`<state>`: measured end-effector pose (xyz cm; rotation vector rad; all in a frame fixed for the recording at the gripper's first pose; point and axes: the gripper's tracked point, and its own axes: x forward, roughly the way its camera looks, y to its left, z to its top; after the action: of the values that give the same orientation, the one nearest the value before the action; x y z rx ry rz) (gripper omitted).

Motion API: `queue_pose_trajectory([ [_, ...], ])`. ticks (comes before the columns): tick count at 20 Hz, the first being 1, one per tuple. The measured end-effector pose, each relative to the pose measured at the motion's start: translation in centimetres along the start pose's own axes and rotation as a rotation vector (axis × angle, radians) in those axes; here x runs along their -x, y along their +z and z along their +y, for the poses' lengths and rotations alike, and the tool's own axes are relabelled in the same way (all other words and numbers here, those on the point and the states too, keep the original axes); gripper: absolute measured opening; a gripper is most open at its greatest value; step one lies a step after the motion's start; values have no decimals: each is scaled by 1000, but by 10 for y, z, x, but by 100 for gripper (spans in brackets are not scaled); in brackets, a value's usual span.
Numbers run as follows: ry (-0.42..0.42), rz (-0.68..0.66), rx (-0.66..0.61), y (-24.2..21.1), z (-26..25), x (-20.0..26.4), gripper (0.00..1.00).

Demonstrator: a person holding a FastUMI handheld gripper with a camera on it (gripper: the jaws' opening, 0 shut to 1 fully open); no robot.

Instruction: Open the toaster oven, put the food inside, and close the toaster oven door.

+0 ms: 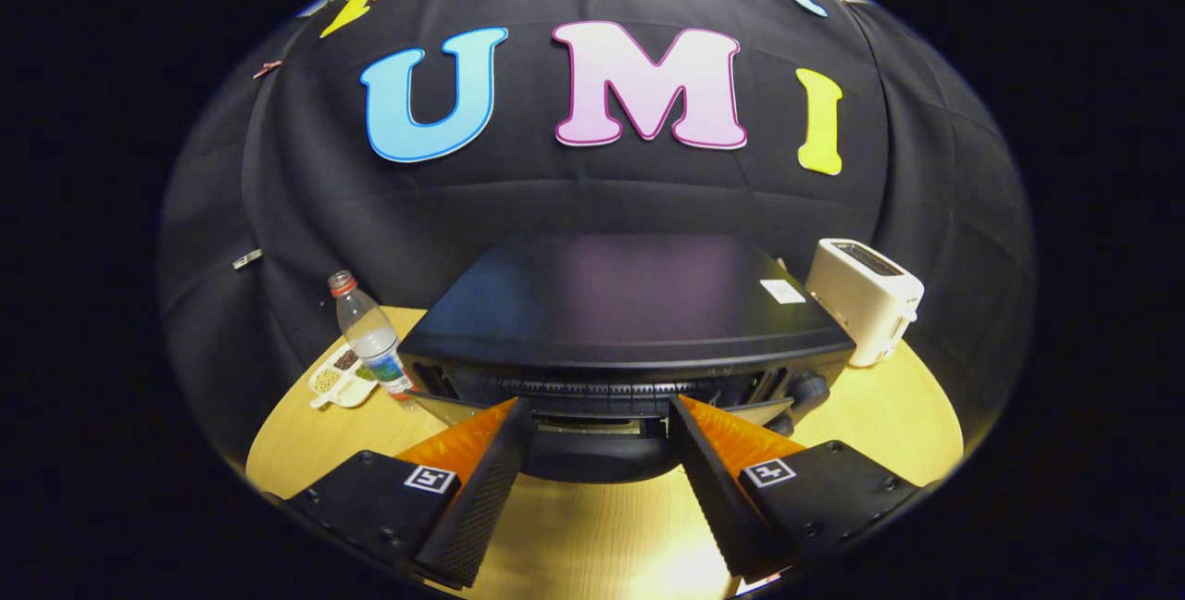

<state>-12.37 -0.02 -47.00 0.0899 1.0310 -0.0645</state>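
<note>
The black toaster oven (611, 304) stands on the wooden table, seen from above and in front. Its door (592, 456) is tilted outward toward me, with glass corners showing to either side; the rack (592, 390) shows behind it. My gripper (600, 404) is open, its fingers spread wide just in front of the oven. The door's dark rounded edge lies between the fingers, and neither finger presses on it. A white divided dish (338, 380) holding bits of food sits on the table left of the oven.
A plastic water bottle (370, 336) with a red cap stands between the dish and the oven. A white pop-up toaster (866, 299) sits close to the oven's right rear corner. Bare wooden table (602, 535) lies under the fingers.
</note>
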Motion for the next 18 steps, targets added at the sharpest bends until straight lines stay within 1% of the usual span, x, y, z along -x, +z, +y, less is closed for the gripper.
queue_pose_trajectory([
  [2,1,42,10,-17,-2,13,96],
  [4,2,97,50,-36,-2,23,96],
  [7,5,183,136,-72,-3,36,97],
  [10,19,265,108,-104,-5,44,98],
  [13,46,381,69,-137,-7,48,98],
  [14,49,392,65,-139,-7,50,98],
  [16,66,371,59,-130,-9,53,98],
  [18,108,366,37,-121,-7,59,98],
])
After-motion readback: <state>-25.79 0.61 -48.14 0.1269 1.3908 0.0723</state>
